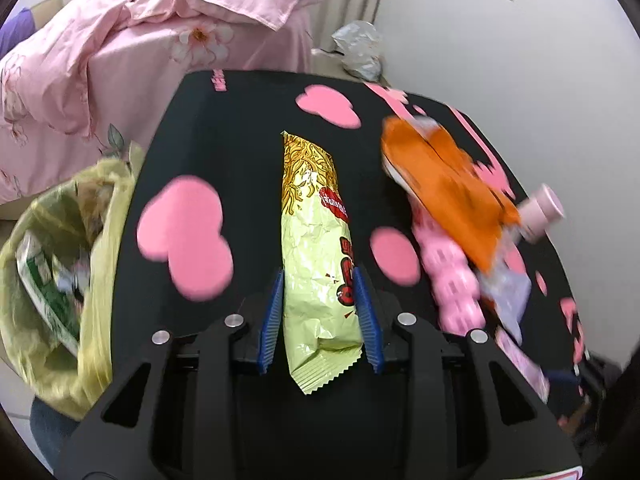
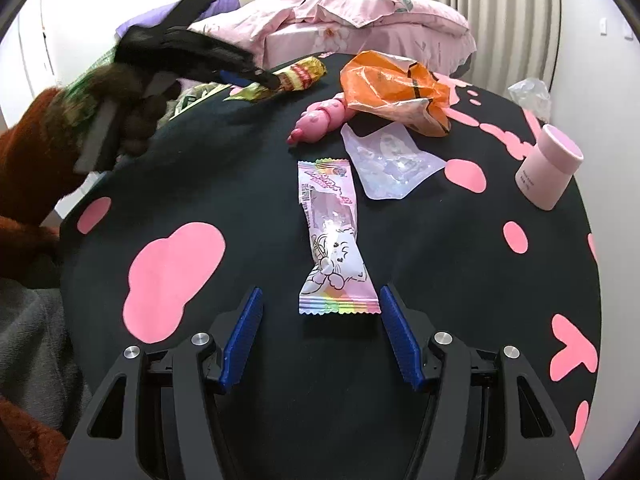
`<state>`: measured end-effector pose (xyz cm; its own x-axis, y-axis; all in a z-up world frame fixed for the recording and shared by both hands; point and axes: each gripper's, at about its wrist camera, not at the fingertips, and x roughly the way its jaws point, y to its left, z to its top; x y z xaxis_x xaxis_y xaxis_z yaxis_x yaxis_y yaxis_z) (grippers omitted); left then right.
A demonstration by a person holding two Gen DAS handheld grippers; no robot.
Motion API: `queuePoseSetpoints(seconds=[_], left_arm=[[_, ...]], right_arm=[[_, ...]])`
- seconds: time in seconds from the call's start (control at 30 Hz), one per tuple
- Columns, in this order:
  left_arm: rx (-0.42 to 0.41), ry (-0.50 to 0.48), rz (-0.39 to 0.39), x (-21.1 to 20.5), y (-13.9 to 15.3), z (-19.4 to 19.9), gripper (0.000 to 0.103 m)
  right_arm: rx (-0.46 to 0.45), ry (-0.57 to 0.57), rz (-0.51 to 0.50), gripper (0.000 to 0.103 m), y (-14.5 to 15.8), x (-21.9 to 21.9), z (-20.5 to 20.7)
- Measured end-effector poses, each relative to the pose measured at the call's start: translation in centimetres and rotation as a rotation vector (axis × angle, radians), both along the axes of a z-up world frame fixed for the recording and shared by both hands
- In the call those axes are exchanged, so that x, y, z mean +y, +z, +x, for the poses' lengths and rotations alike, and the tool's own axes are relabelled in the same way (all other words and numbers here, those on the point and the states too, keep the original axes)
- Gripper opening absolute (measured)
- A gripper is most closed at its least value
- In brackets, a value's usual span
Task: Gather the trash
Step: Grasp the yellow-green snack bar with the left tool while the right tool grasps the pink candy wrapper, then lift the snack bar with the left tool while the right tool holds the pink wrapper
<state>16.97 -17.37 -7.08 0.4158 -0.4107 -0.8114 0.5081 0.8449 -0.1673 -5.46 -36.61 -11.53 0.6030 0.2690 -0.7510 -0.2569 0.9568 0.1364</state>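
Two grippers over a black table (image 2: 280,184) with pink spots, left gripper (image 1: 319,300) clamped on a yellow-green snack packet (image 1: 316,240), lifted beside a yellow trash bag (image 1: 60,248), right gripper (image 2: 320,328) spread wide around a pink candy wrapper (image 2: 330,236) lying flat, pads apart from it.

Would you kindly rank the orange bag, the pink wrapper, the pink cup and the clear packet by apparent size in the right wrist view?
1. Orange bag, though it lies farther away.
2. Pink wrapper, nearest the camera, so its lead over the packet is unsure.
3. Clear packet.
4. Pink cup.
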Motion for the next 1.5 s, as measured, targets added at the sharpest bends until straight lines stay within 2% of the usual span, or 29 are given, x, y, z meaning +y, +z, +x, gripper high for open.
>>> queuePoseSetpoints(seconds=[0.17, 0.27, 0.33, 0.5, 0.6, 0.8, 0.93, 1.07, 1.23, 1.33, 1.43, 1.5], left_arm=[[0.049, -0.048, -0.004, 0.9, -0.6, -3.8, 0.034], [0.053, -0.061, -0.017, 1.1, -0.8, -5.3, 0.039], [0.054, -0.059, -0.033, 1.4, -0.7, -5.8, 0.044], [0.042, -0.064, -0.042, 1.5, -0.2, -6.1, 0.05], [0.03, -0.069, -0.045, 1.5, 0.0, -6.1, 0.055], [-0.012, -0.094, -0.019, 0.8, 0.3, -6.7, 0.063], [-0.021, -0.092, -0.012, 0.6, 0.2, -6.7, 0.068], [-0.067, -0.089, -0.036, 0.7, 0.5, -6.8, 0.084], [-0.103, -0.094, -0.009, -0.3, 0.6, -7.0, 0.084], [-0.136, -0.089, 0.022, -1.1, 1.1, -6.7, 0.084], [-0.143, -0.114, 0.062, -2.3, 1.7, -5.6, 0.078], [-0.128, -0.135, 0.062, -3.1, 2.0, -4.6, 0.077]], right_arm=[[-0.061, -0.084, 0.041, 0.058, 2.1, -1.3, 0.6], [-0.049, -0.123, 0.059, 0.056, 2.2, -1.7, 1.9], [-0.021, -0.126, 0.069, 0.046, 1.7, -1.6, 2.6], [0.008, -0.082, 0.024, 0.044, 0.7, 0.0, 2.8], [0.012, -0.071, -0.007, 0.03, 0.2, 0.5, 2.5], [-0.051, -0.156, 0.044, 0.028, 1.1, -1.0, 1.9], [-0.075, -0.212, 0.037, 0.028, 1.2, -1.6, 1.6], [-0.072, -0.235, 0.076, 0.028, 0.9, -2.3, 1.4], [-0.074, -0.246, 0.096, 0.028, 0.8, -2.5, 1.1], [-0.101, -0.211, 0.117, 0.028, 1.3, -2.0, 0.7], [-0.136, -0.166, 0.11, 0.028, 2.2, -1.2, 0.2], [-0.155, -0.158, 0.092, 0.028, 2.6, -0.8, -0.1]])
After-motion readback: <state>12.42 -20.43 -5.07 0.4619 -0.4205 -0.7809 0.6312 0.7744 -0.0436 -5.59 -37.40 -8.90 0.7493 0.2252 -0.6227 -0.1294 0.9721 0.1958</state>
